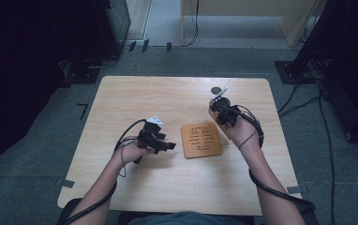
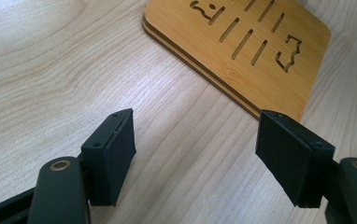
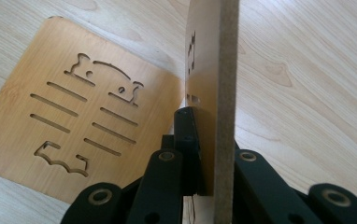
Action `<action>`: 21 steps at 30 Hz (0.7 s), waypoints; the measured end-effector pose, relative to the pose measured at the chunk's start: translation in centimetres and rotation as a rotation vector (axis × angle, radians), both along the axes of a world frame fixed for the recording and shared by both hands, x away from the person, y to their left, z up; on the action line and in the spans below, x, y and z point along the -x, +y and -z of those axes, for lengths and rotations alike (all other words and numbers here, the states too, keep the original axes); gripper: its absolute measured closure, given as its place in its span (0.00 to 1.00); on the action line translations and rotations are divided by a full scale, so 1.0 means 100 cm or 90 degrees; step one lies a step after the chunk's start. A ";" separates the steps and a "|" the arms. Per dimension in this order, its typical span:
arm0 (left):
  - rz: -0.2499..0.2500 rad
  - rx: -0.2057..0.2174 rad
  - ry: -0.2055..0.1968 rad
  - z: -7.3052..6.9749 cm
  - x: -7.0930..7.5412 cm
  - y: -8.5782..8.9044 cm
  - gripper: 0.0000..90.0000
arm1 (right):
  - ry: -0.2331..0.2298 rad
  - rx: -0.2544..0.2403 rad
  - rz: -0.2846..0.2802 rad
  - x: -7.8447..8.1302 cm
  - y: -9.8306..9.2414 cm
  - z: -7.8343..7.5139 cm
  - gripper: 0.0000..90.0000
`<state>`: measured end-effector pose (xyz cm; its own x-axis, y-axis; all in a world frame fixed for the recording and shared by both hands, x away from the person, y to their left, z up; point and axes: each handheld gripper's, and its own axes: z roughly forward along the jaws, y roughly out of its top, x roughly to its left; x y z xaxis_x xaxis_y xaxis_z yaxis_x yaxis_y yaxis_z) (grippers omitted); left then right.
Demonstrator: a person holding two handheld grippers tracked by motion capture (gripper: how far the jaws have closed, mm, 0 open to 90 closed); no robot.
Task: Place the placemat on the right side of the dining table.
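My right gripper [image 3: 203,154] clamps a thin wooden board [image 3: 214,93] edge-on, held upright above the table [image 1: 135,93]; my left gripper [image 2: 195,156] hangs low over bare wood, jaws spread wide, nothing between them; bamboo trivet stack [image 1: 201,139] (slots and animal cut-outs) lies flat between my hands, just beyond the left jaws.

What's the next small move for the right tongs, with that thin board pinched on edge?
Probably lower the wooden board and lay it flat on the stacked bamboo coasters. The right tongs hold it upright, edge-on, just beside the stack, which lies flat on the table. The left tongs stand open short of the stack, holding nothing.
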<state>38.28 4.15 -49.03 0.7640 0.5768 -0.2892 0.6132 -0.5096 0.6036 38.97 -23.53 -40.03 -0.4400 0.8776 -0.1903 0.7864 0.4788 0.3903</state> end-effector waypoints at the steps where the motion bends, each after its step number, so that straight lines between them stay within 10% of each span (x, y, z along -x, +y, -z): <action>1: 0.003 -0.004 0.000 0.000 0.000 -0.001 0.30 | 0.004 -0.005 0.007 0.000 -0.003 -0.001 0.97; 21: 0.017 -0.018 -0.002 0.001 -0.004 -0.009 0.30 | 0.021 -0.028 0.067 -0.002 -0.030 -0.003 0.97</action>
<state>38.65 3.30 -49.10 0.7802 0.5639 -0.2707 0.5972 -0.5428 0.5906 39.15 -26.58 -39.76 -0.3509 0.9262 -0.1379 0.8441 0.3766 0.3817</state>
